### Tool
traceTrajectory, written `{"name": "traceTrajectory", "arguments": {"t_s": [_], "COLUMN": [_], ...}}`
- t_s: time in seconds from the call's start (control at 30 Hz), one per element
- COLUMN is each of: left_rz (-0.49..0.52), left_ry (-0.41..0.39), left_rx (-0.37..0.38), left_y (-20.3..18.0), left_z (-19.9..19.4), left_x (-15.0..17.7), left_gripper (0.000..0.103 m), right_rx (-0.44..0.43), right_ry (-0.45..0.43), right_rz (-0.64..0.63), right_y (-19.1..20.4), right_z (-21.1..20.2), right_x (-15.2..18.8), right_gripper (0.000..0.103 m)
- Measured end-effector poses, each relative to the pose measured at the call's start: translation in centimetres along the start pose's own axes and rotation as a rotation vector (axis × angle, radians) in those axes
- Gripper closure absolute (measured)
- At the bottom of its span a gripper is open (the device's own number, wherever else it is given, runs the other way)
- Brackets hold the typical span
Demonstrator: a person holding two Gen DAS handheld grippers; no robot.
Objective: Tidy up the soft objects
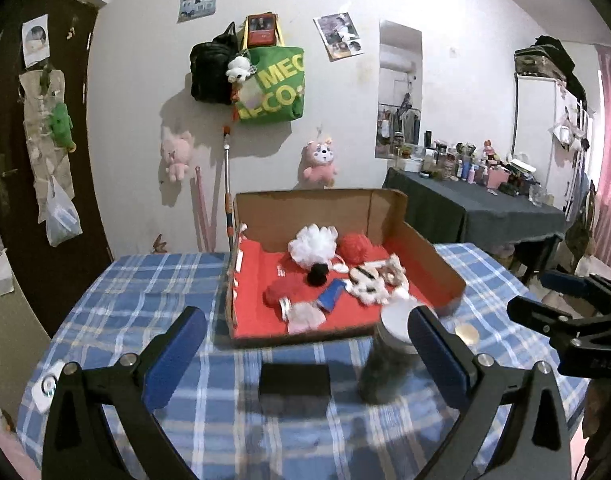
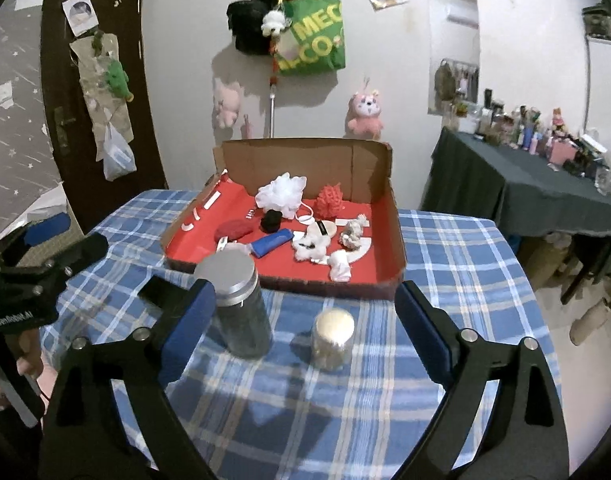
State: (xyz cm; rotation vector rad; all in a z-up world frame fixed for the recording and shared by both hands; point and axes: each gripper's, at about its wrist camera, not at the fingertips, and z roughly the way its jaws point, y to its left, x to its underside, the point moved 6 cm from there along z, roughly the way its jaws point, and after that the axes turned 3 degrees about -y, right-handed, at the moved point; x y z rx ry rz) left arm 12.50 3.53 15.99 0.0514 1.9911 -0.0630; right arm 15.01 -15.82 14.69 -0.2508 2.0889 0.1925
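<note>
Here: left gripper (image 1: 305,344) spread, empty; right gripper (image 2: 305,312) spread, empty, above the checked table (image 2: 445,248). Between its fingers a tall jar (image 2: 241,308) and small jar (image 2: 332,338). Beyond, toward the far edge, a cardboard box (image 2: 381,184) holding soft toys (image 2: 283,194).

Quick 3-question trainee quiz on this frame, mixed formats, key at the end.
1. True or false: the right claw is shut on the tall jar.
2. The white puff lies: A) in the cardboard box B) on the plaid tablecloth C) in a claw.
3. Fill in: the box's inside is ____.

Key: 1 false, both claws, left claw too, are open and empty; 2 A; 3 red.
</note>
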Motion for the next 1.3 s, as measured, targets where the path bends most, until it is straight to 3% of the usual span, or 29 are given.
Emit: {"name": "traceTrajectory", "arguments": {"t_s": [0.2, 0.5, 0.8, 1.3], "left_rz": [-0.019, -0.012, -0.064, -0.033], "left_ry": [0.075, 0.268, 0.386, 0.372], "left_rx": [0.041, 0.008, -0.054, -0.082], "left_y": [-1.5, -2.4, -1.7, -2.2], "left_z": [0.8, 5.4, 7.9, 7.9], "left_x": [5.9, 13.5, 16.5, 16.6], "left_gripper": [0.000, 0.000, 0.000, 0.000], "right_rx": [0.041, 0.076, 0.136, 0.147], "right_ry": [0.017, 0.204, 0.264, 0.259], "right_rz": [0.006, 0.076, 0.072, 0.062], "right_y": [0.3, -1.4, -2.3, -2.2], "right_z": [0.5, 6.2, 8.1, 8.4], "right_x": [5.2, 12.5, 14.6, 14.7], "right_gripper": [0.010, 0.010, 0.010, 0.008]}}
